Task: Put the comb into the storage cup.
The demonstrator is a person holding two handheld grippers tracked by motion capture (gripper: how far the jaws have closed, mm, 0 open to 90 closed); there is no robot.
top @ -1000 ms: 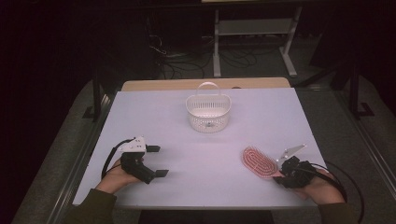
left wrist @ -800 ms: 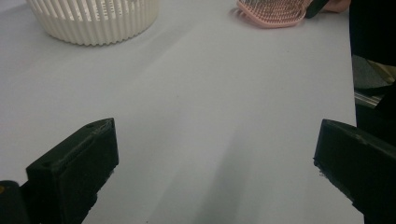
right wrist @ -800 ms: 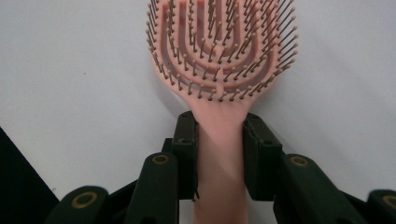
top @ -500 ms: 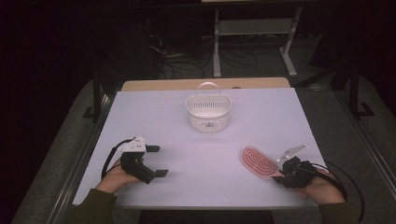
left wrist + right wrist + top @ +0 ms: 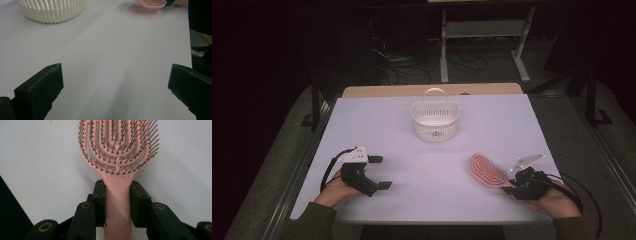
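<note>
A pink hairbrush (image 5: 487,170) lies near the table's front right, bristles up. My right gripper (image 5: 514,184) is shut on its handle; in the right gripper view the two black jaws press both sides of the pink handle (image 5: 117,195), with the brush head (image 5: 118,145) reaching out ahead. My left gripper (image 5: 380,172) rests at the front left, held in a hand, open with nothing between its fingers (image 5: 40,90). A white slatted basket (image 5: 435,119) with a hoop handle stands at the middle back; its ribbed wall (image 5: 51,10) also appears in the left gripper view.
The white table top (image 5: 427,165) spreads between the two grippers and the basket. Its front edge runs just below both hands. A wooden strip (image 5: 432,90) borders the far edge, with dark floor, cables and a metal stand (image 5: 482,30) behind.
</note>
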